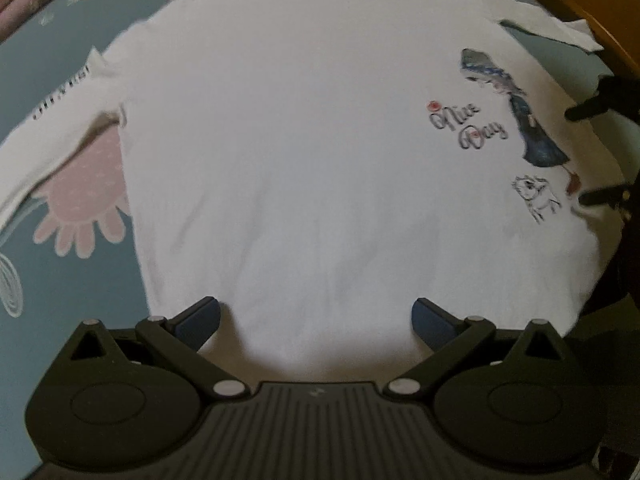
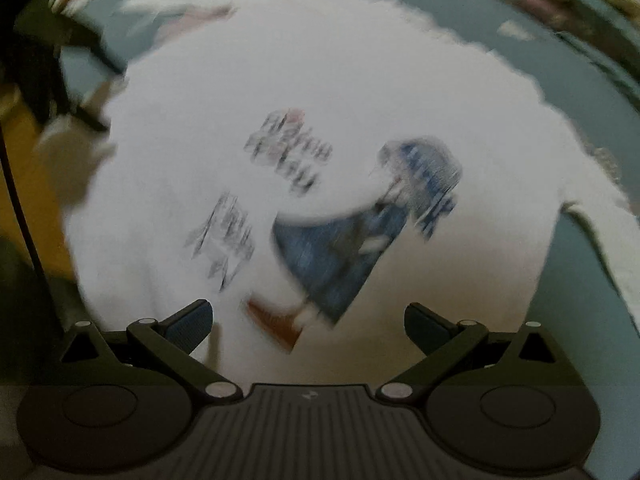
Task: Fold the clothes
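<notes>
The jaws of the left gripper (image 1: pixel 316 322) and the right gripper (image 2: pixel 308 324) are held wide apart, with nothing between them. A white shirt (image 1: pixel 304 168) is spread flat on a blue bedsheet (image 1: pixel 24 248), its print (image 1: pixel 516 128) at three o'clock.

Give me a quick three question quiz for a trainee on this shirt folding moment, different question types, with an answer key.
1. True or false: the left gripper is shut on the white long-sleeved shirt.
2. Multiple choice: the words printed on the shirt read A) Good Luck, B) Nice Day, C) Sweet Home.
3. Fill in: the shirt lies spread on a blue-grey bedsheet printed with a pink ____.

Key:
1. False; both its fingers stand wide apart over the shirt's edge. The right gripper is open too.
2. B
3. flower
</notes>
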`<state>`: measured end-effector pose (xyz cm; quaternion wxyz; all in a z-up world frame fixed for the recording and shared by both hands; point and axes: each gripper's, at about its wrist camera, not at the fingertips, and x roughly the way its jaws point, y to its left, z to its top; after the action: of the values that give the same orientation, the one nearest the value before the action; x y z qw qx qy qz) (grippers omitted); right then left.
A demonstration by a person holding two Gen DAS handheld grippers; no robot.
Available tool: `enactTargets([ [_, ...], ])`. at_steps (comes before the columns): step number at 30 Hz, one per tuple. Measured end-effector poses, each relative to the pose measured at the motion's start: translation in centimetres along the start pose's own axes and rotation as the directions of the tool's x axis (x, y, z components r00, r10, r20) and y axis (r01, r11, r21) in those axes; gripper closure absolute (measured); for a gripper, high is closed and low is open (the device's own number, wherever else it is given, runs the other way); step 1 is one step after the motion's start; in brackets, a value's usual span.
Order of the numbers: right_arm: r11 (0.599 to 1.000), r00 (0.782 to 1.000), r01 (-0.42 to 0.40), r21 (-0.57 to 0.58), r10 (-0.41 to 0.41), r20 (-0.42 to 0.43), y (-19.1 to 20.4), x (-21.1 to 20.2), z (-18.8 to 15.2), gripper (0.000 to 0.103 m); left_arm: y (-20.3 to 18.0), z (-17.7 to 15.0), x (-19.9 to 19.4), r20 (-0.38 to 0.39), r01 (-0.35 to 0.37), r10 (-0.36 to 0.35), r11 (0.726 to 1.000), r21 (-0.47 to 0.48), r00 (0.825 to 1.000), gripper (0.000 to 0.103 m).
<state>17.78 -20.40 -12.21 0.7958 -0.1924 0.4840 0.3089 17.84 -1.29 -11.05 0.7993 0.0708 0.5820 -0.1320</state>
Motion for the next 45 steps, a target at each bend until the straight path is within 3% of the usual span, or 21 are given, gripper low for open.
enactTargets([
  [3,0.996,0.999,0.032,0.08,-0.03,-0.024,-1.9,1.1,0.7,0.0,-0.3,-0.4,0.4,-0.008,-0.015,0.015,1.0,0.019,1.0,0.001],
  [7,0.981,0.998,0.059,0.185,-0.053,-0.041,-3.2,0.3,-1.8,0.0,-0.3,-0.6,0.5,-0.027,-0.013,0.014,0.999,0.049,1.0,0.001],
  [12,0.99,0.994,0.085,0.115,-0.076,-0.078,-2.0,-1.1,-3.6,0.0,-0.6,-0.2,0.7,-0.044,-0.026,0.028,0.999,0.048,0.999,0.002],
  [18,0.998,1.0,0.009,0.07,-0.01,0.021,-0.6,-1.6,-1.3,0.0,-2.3,2.8,-0.7,0.092,-0.004,-0.004,0.996,0.088,0.996,0.002],
  [25,0.999,1.0,0.026,0.022,-0.026,-0.014,0.6,1.1,-1.0,0.0,-3.0,8.9,1.9,0.233,0.003,-0.038,0.989,0.15,0.972,0.002],
  [27,0.999,0.999,0.031,0.029,-0.031,-0.024,0.6,1.1,-1.0,0.0,-2.5,11.0,3.5,0.253,-0.014,-0.019,0.991,0.13,0.967,0.002],
  [30,0.999,0.999,0.04,0.037,-0.038,-0.036,0.6,1.2,-0.9,0.0,0.7,11.3,4.9,0.241,-0.062,0.051,0.997,0.037,0.969,0.002],
  [35,0.999,0.999,0.037,0.034,-0.036,-0.037,0.5,1.1,-1.1,0.0,6.5,9.0,5.0,0.167,-0.06,0.087,0.984,-0.165,0.982,0.001],
  [40,0.998,0.998,0.043,0.035,-0.041,-0.047,0.3,1.5,-0.6,0.0,7.9,6.9,3.7,0.103,-0.101,0.127,0.968,-0.23,0.987,0.002],
  [42,0.998,0.998,0.045,0.036,-0.043,-0.053,0.2,1.5,-0.4,0.0,8.2,6.7,2.9,0.12,-0.08,0.115,0.962,-0.26,0.986,0.003],
  [45,0.998,0.997,0.049,0.038,-0.047,-0.062,0.2,1.6,-0.1,0.0,8.3,8.3,1.2,0.213,-0.087,0.138,0.969,-0.232,0.967,0.003],
])
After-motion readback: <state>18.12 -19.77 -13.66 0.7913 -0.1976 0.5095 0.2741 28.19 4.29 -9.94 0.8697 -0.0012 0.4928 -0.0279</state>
